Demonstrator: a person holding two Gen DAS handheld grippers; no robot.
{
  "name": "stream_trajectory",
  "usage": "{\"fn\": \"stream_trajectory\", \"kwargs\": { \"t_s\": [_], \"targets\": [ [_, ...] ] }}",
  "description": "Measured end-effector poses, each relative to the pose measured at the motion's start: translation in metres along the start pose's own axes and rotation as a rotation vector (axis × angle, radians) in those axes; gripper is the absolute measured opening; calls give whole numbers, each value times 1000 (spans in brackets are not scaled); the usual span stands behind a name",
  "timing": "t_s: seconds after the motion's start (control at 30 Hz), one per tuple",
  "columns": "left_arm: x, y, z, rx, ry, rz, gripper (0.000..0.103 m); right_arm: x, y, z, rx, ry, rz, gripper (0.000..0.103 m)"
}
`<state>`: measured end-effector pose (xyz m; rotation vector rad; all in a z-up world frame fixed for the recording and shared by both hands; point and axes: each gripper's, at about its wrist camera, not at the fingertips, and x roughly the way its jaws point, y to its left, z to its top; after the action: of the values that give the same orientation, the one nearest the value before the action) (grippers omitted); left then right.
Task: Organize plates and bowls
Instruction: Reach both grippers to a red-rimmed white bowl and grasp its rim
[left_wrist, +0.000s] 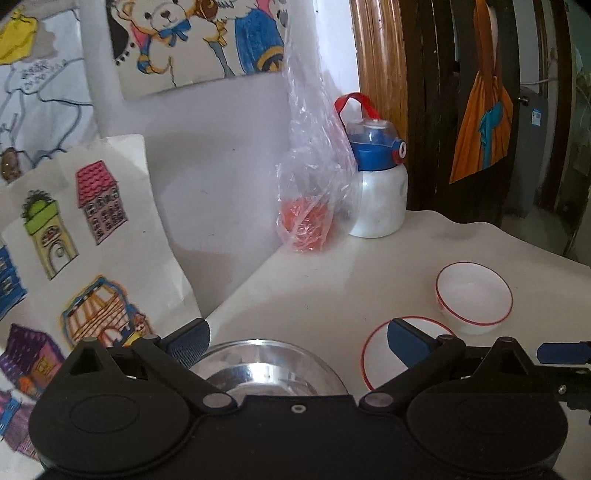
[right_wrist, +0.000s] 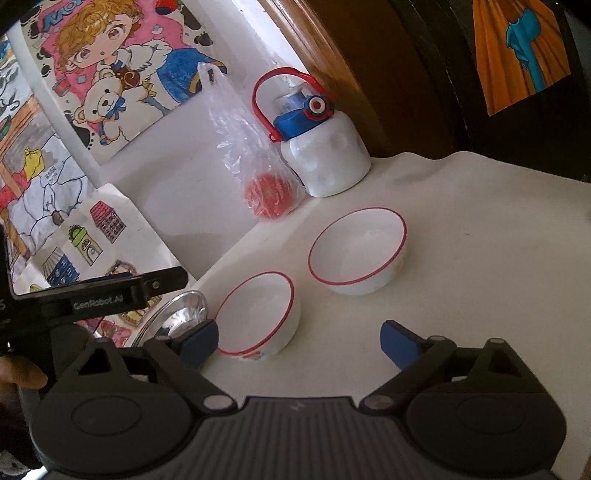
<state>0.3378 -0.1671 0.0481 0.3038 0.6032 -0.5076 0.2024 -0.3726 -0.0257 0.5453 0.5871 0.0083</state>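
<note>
In the left wrist view a shiny steel bowl (left_wrist: 266, 373) sits on the white table (left_wrist: 317, 295), low between the fingers of my left gripper (left_wrist: 299, 343). That gripper is open, with its right pad well clear of the bowl's rim. To the right stand two white bowls with red rims: a near one (left_wrist: 376, 365), partly behind my right finger, and a far one (left_wrist: 474, 293). In the right wrist view my right gripper (right_wrist: 299, 341) is open above the table. The near white bowl (right_wrist: 258, 314) lies between its fingers, close to the left pad and untouched. The far white bowl (right_wrist: 358, 251) stands beyond. The steel bowl (right_wrist: 173, 317) peeks out at the left.
A white water bottle (left_wrist: 376, 199) with a blue lid and red strap stands at the back by the wall, next to a clear plastic bag (left_wrist: 310, 206) holding something red. A sheet of coloured drawings (left_wrist: 74, 240) leans at the left. The table's edge (left_wrist: 535, 243) runs along the right.
</note>
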Motion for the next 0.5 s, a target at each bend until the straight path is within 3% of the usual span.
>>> {"fn": "stream_trajectory", "kwargs": {
  "t_s": [0.23, 0.5],
  "targets": [
    [24, -4, 13, -2, 8, -47, 102, 13, 1, -2, 18, 11, -11, 92],
    [48, -20, 17, 92, 48, -86, 102, 23, 2, -2, 28, 29, -32, 89]
  ]
}}
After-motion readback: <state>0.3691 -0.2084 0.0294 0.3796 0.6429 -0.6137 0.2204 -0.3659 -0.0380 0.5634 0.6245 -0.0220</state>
